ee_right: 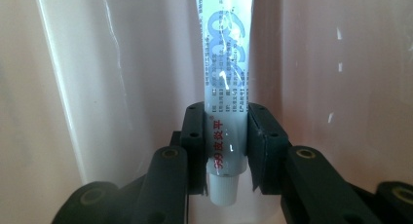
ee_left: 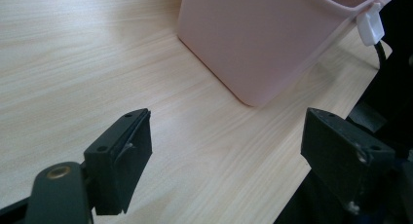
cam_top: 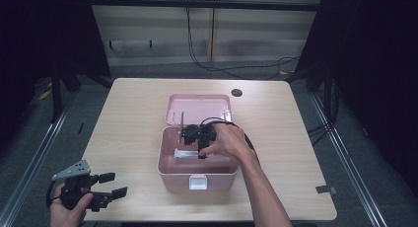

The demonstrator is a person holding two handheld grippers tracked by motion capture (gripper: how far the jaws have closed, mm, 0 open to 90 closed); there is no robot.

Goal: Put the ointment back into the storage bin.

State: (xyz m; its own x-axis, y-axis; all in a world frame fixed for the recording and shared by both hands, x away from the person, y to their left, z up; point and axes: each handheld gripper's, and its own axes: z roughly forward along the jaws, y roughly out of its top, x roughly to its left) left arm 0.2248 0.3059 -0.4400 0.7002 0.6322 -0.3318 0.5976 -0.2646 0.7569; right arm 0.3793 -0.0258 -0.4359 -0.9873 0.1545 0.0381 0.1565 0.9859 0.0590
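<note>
A pink plastic box (cam_top: 170, 168) is seen in the middle of the wooden table (cam_top: 133, 118), with its lid (cam_top: 198, 108) opened backward and lying flat behind it. A white latch (cam_top: 197, 181) is placed on the front wall of the box.

The right gripper (cam_top: 202, 147) is lowered into the box by the right hand (cam_top: 227, 140). In the right gripper view, its fingers (ee_right: 197, 136) are closed on a white ointment tube (ee_right: 225, 87), which is gripped near its cap end. The white cap (ee_right: 222, 189) is pointed toward the camera, and the printed body of the tube is extended away between the pink inner walls (ee_right: 122, 63). In the high view, the tube (cam_top: 185, 153) is seen lying across the inside of the box, to the left of the gripper.

The left gripper (cam_top: 109, 188) is held by the left hand (cam_top: 66, 209) near the front left corner of the table, well apart from the box. Its fingers (ee_left: 127, 153) are spread wide and nothing is held between them. In the left gripper view, the outer wall of the box (ee_left: 253, 44) and the latch (ee_left: 370, 24) are seen ahead above the bare table (ee_left: 97, 68).
</note>
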